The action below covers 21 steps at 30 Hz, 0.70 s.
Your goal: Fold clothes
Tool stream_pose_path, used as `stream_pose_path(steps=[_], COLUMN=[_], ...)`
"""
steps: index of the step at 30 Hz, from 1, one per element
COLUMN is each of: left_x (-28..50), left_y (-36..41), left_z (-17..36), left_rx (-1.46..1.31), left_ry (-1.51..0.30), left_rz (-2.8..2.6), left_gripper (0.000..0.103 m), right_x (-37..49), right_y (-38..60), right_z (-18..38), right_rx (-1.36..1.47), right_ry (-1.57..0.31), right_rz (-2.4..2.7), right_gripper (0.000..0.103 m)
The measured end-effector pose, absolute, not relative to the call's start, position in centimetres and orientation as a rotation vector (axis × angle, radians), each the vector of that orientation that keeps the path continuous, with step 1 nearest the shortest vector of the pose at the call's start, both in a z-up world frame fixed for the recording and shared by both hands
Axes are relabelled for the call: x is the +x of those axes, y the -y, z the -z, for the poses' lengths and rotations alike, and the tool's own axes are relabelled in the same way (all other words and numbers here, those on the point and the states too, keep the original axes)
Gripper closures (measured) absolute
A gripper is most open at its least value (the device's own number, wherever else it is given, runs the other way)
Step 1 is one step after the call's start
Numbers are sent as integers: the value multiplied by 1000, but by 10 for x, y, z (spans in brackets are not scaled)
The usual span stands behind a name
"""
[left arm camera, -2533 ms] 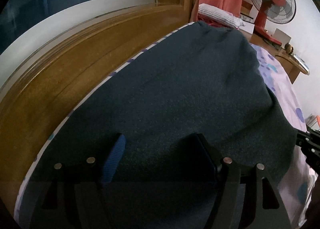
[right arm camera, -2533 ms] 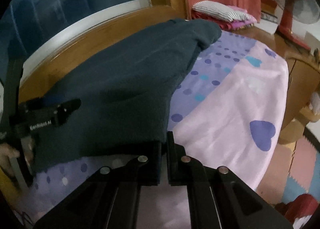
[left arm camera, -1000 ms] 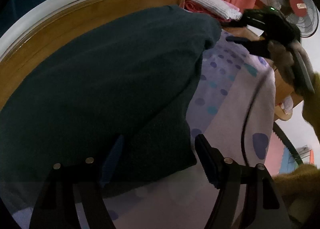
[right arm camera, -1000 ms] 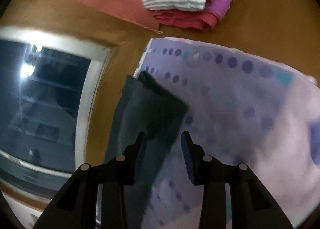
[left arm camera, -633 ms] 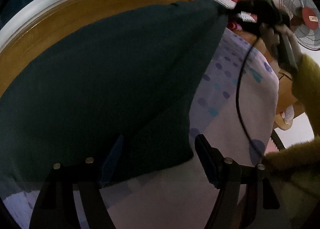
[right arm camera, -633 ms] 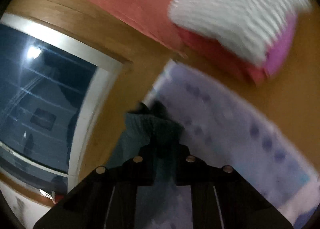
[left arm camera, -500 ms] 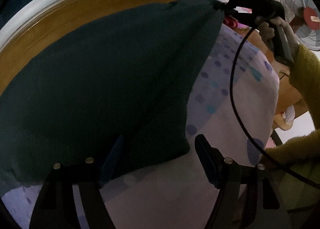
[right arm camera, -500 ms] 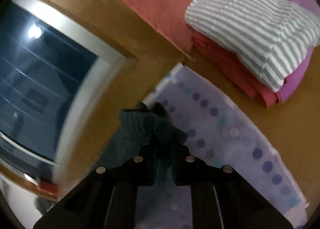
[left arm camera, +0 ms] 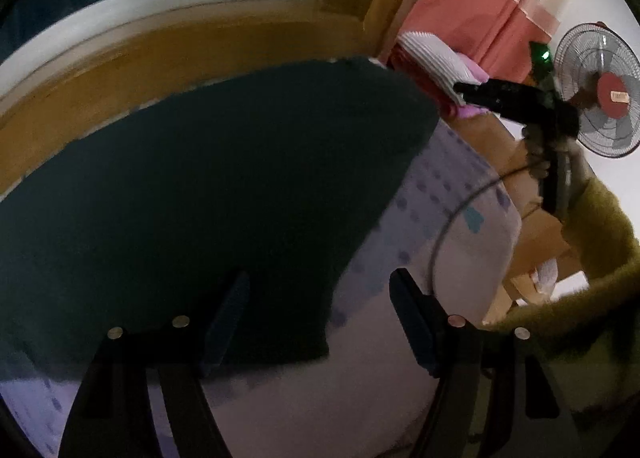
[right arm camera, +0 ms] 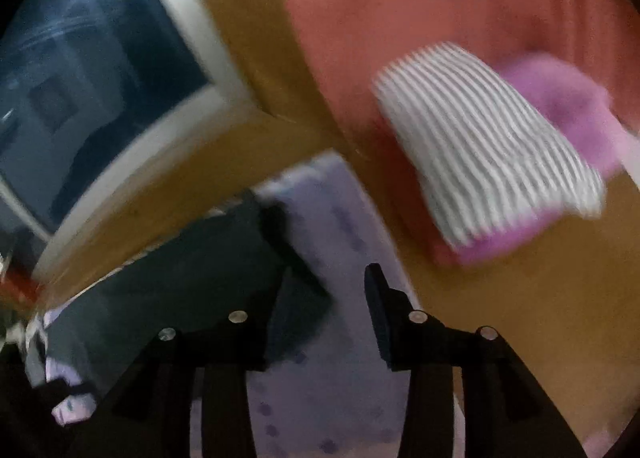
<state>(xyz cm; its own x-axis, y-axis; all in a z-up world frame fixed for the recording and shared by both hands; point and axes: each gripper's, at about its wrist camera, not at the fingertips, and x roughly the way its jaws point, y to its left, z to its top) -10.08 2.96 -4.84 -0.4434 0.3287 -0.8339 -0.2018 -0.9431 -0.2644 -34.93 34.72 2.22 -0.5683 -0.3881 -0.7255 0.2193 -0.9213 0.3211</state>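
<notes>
Both sets of jaws stand wide apart with nothing between them: my left gripper [left arm camera: 320, 314] hangs over the near edge of the dark green garment [left arm camera: 208, 194], and my right gripper [right arm camera: 324, 298] sits just off that garment's far corner [right arm camera: 240, 270], its fingers clear of the cloth. From the left wrist view I see the garment spread flat along the window-side edge of the bed, over the lilac dotted bedsheet [left arm camera: 440, 226], its long side running beside the wooden sill [left arm camera: 160, 70]. The right gripper [left arm camera: 472, 92] shows there too, held by a hand in a mustard sleeve [left arm camera: 600, 226], near the folded pile [left arm camera: 432, 58] with the striped piece on top. The right wrist view is blurred, but that striped pile [right arm camera: 488, 162] lies past the bed's far corner, before the red curtain [right arm camera: 440, 10]. A fan [left arm camera: 600, 90] stands beyond.
</notes>
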Motion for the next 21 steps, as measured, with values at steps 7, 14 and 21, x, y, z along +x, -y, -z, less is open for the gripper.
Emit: stream_pose_path(steps=[7,14,21], left_x=[-115,-106,-101], left_y=[-32,-43,-46], left_z=[74,89,89], left_rx=[-1523,-1558,-1559], left_ry=[261,259,225], left_rz=[-2412,-2422,-2438], left_gripper=[29,29,29], right_x=[-453,-476,-469], right_y=[-239,-230,-234], right_z=[19,40,32], right_rx=[1352,1341,1232], right_ry=[9,-27,-26], right_rz=[2268,2360,2423], right_gripper=[51,92,76])
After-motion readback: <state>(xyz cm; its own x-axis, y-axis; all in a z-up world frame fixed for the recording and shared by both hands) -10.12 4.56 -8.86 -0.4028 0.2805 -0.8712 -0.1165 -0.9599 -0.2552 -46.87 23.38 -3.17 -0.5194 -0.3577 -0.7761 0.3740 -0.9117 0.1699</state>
